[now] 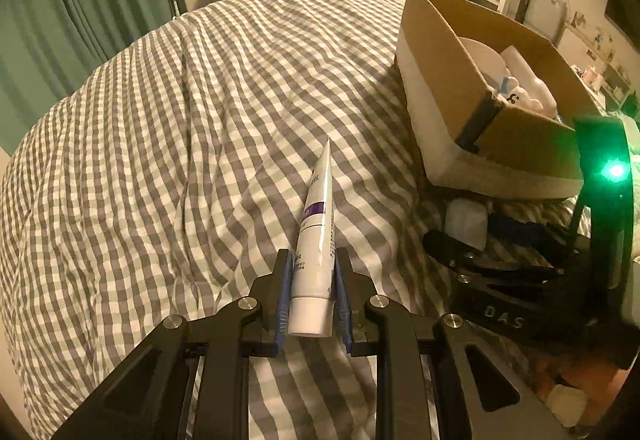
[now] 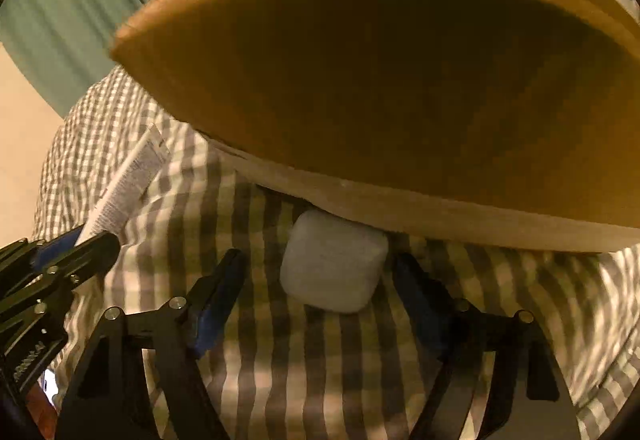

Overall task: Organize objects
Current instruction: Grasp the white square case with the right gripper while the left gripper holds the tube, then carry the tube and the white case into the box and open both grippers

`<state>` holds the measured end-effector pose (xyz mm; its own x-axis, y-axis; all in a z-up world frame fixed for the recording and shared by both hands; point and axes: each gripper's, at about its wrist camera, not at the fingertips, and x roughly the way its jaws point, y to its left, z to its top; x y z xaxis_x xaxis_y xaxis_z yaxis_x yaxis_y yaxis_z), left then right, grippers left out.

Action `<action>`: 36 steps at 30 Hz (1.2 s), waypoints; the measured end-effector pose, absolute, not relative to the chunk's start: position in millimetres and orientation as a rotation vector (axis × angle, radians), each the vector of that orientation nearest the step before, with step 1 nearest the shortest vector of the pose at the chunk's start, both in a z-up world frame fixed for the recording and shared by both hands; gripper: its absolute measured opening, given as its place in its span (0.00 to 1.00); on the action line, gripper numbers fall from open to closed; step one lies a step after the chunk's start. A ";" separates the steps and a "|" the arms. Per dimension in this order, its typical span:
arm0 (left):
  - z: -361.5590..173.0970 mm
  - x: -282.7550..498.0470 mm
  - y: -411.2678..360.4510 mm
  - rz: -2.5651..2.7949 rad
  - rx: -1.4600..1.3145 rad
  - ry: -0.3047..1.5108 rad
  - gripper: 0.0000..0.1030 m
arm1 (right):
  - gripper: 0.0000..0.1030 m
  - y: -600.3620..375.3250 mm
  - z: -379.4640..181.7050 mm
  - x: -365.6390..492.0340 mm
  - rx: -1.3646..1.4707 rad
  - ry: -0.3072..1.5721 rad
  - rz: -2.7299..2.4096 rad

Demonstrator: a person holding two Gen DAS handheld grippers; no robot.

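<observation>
My left gripper (image 1: pixel 311 260) is shut on a white tube with a purple band (image 1: pixel 316 236), gripped near its cap end, its tip pointing away over the checked bed. In the right wrist view the tube (image 2: pixel 128 180) and the left gripper (image 2: pixel 72 248) show at the left. My right gripper (image 2: pixel 320 260) is open, its fingers either side of a small white rounded case (image 2: pixel 334 260) that lies on the bedcover against the cardboard box (image 2: pixel 360 100). The case (image 1: pixel 466 222) and the right gripper (image 1: pixel 460 240) also show in the left wrist view.
The cardboard box (image 1: pixel 440 80) sits on the grey-and-white checked duvet (image 1: pixel 180 140) at the right and holds several white items (image 1: pixel 520 80). Green curtains (image 1: pixel 80 0) hang at the left. Shelves and furniture stand behind the bed.
</observation>
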<state>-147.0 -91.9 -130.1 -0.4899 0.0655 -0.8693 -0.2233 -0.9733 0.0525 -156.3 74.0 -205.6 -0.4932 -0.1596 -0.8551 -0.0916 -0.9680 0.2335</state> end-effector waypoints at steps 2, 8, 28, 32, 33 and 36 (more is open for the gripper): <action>-129.3 -150.1 -91.0 2.557 -1.478 0.251 0.19 | 0.69 73.5 -206.5 -158.8 1.548 -0.371 -2.669; -121.9 -148.4 -84.8 2.545 -1.454 0.228 0.20 | 0.52 72.1 -208.9 -156.5 1.564 -0.328 -2.669; -35.5 -69.2 -69.1 2.631 -1.238 0.264 0.20 | 0.51 75.0 -115.7 -80.6 1.330 -0.252 -2.809; -9.2 -61.5 -55.1 2.653 -1.153 0.271 0.20 | 0.51 72.4 -89.4 -64.2 1.254 -0.229 -2.859; -3.3 -58.9 -50.8 2.658 -1.133 0.271 0.20 | 0.51 71.7 -83.4 -57.7 1.236 -0.225 -2.868; 11.4 -56.2 -39.2 2.663 -1.080 0.284 0.20 | 0.51 81.0 -62.0 -45.5 1.188 -0.218 -2.901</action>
<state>-56.2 -39.2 11.4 -0.6928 0.1589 -0.7034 -0.3037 -0.9490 0.0848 -45.5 81.0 -62.0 -0.7140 -0.0515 -0.6983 -0.0534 -0.9904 0.1277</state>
